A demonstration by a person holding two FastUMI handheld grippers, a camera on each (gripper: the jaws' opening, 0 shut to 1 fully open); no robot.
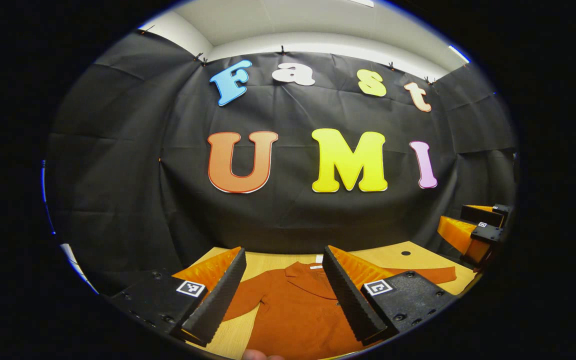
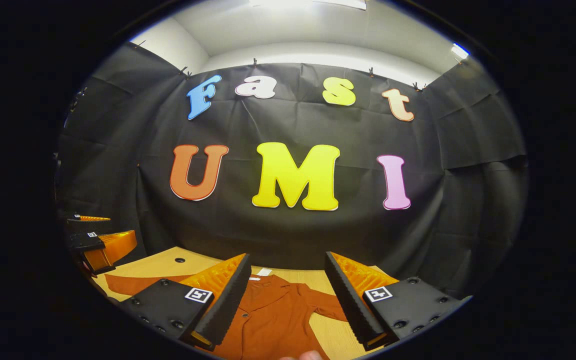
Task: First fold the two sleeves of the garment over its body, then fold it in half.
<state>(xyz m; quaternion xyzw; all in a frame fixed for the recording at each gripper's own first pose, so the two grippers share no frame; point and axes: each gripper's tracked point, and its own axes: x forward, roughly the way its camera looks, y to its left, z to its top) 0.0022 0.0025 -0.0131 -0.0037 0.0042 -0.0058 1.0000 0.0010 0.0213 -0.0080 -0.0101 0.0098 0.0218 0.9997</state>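
A shirt (image 1: 298, 310) lies flat on the desk (image 1: 393, 252), sleeves spread; both grippers (image 1: 284, 292) (image 2: 285, 300) hover wide above. Soft, light cloth, probably best pinched at a cuff.

Each tool (image 1: 284, 287) has ribbed wedge fingers on screwed black blocks with square markers.
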